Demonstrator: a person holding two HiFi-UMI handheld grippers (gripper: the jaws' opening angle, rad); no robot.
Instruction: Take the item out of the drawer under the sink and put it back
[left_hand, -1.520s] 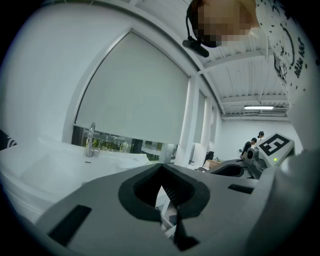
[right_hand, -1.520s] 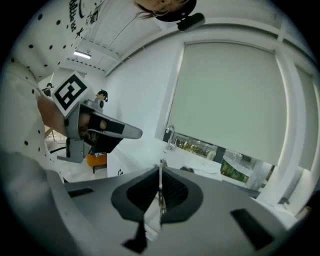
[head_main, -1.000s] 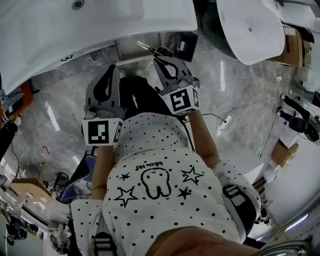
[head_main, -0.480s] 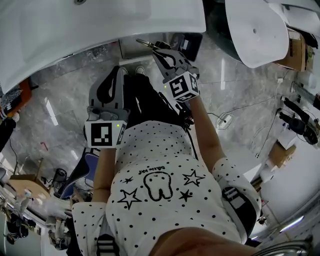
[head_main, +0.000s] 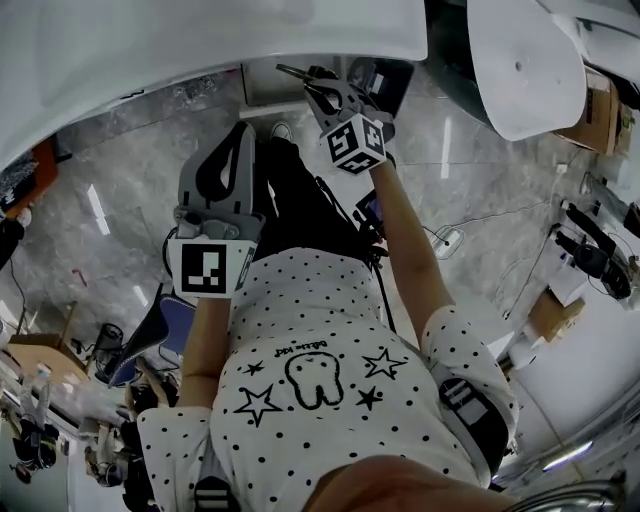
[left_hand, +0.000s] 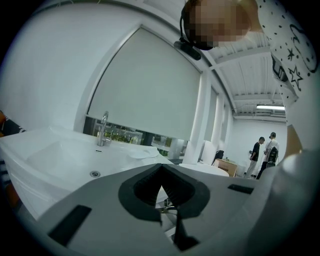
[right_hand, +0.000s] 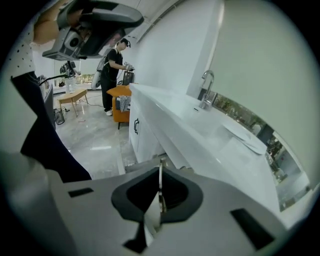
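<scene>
My right hand-held gripper (head_main: 322, 92) has its jaws pressed together on the thin metal item (head_main: 293, 72). In the right gripper view the item stands edge-on between the pads, with a pale strip hanging beside it in the same slit. From the head view the item sticks out past the fingertips, just under the front rim of the white sink (head_main: 200, 50) and over the pale drawer (head_main: 272, 88) below it. I cannot tell whether it touches the drawer. My left hand-held gripper (head_main: 240, 140) has its jaws together too, with nothing between them. It sits to the left of the right one and lower in the head view, near my dark trouser leg and above the grey marble floor (head_main: 120, 200), well back from the drawer. The left gripper view looks across the basin to the chrome faucet (left_hand: 103, 129) at its far edge.
</scene>
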